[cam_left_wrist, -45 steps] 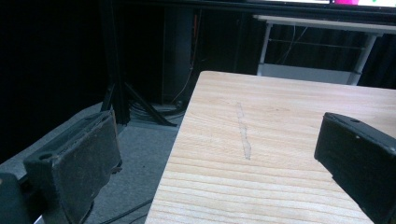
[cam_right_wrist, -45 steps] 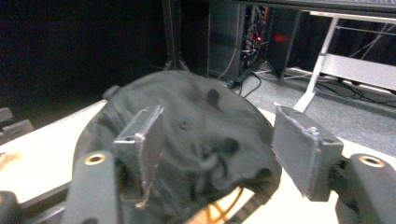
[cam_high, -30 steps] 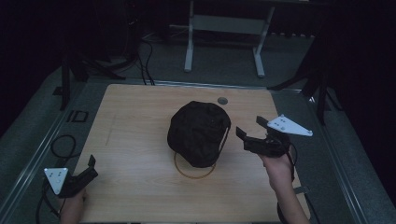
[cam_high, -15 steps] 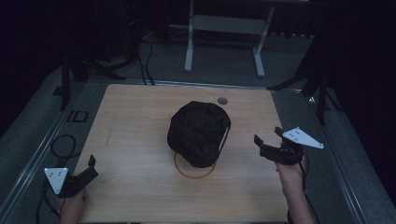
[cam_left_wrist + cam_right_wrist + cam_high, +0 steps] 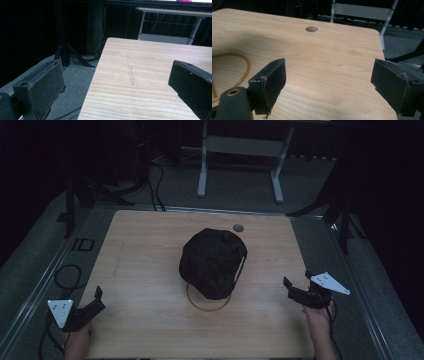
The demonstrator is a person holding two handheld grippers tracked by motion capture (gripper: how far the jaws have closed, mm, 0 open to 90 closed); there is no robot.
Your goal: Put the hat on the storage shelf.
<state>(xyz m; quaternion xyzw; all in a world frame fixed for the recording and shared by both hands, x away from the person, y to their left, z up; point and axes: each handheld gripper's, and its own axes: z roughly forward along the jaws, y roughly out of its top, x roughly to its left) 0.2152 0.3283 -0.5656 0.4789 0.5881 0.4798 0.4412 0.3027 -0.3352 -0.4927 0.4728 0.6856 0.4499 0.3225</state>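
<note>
Spanning a dark room, pale wooden table (image 5: pixel 150 270), grey floor (image 5: pixel 30 265) around.

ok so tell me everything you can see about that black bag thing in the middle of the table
The black bag looks like soft, crinkled dark fabric, bunched into a rounded lump rather than laid flat. It sits near the middle of the wooden table, resting on the surface. A thin cord or strap runs down its right side. Its near edge lies over a yellowish ring lying flat on the wood. Neither gripper touches it; both are well off to the sides near the front edge. Finer detail is too dark to tell.
</note>
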